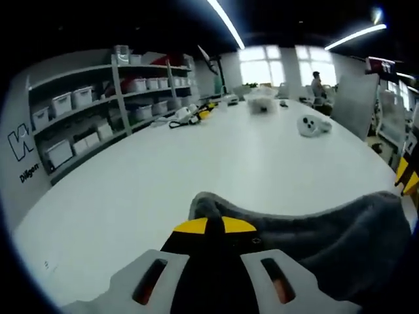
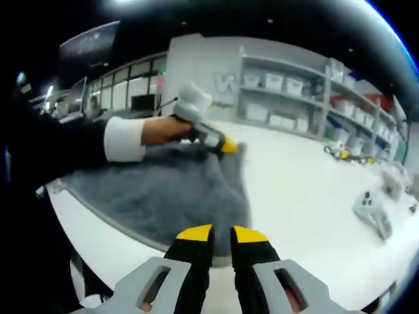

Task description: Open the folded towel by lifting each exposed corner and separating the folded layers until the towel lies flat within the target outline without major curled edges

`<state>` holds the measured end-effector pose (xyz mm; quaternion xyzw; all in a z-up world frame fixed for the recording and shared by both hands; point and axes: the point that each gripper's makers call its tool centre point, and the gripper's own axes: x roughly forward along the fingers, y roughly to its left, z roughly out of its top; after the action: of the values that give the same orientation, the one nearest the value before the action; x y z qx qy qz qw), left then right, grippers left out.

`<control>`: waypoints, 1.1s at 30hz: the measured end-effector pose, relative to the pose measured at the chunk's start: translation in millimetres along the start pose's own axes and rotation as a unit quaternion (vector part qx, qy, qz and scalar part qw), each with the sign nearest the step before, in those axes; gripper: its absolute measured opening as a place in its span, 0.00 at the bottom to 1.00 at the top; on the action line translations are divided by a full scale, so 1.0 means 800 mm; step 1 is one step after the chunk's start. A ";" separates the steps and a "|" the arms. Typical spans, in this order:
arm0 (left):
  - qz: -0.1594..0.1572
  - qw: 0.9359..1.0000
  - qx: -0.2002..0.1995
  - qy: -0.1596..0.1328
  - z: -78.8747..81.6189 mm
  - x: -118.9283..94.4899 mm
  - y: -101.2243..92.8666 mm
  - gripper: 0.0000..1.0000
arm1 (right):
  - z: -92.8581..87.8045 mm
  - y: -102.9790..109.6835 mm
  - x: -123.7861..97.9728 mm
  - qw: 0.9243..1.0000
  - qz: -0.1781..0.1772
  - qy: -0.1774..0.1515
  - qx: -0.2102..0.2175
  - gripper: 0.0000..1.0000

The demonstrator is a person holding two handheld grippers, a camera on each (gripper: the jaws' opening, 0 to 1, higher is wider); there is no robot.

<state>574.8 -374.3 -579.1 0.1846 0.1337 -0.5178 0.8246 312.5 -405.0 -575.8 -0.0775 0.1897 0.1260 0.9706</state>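
Note:
A grey towel (image 2: 170,196) lies spread over the near part of a white table (image 2: 294,190). In the right gripper view a hand holds my left gripper (image 2: 226,145), shut on the towel's far corner. In the left gripper view that corner (image 1: 201,204) sticks up just past the yellow tips of my left gripper (image 1: 215,226), and the cloth (image 1: 340,248) runs off to the right. My right gripper (image 2: 221,234) has its jaws nearly together over the towel's near corner, with grey cloth showing between them. Its yellow tips also show as the right gripper (image 1: 406,178) at the far right.
Shelves with white bins (image 1: 78,104) line the wall beside the table. A white device (image 1: 313,125) and cabled tools (image 1: 190,116) lie farther along the table top. A person (image 1: 317,85) sits near the windows. The table's front edge (image 2: 98,222) runs just under the towel.

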 end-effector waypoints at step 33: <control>-0.006 0.999 0.017 0.037 -0.009 0.024 -0.026 0.13 | -0.026 -0.016 0.019 0.998 -0.022 0.048 0.029 0.00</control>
<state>563.6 -394.7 -596.8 0.2166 0.1561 -0.5174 0.8130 322.5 -418.4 -599.8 -0.0596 0.2377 0.0951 0.9648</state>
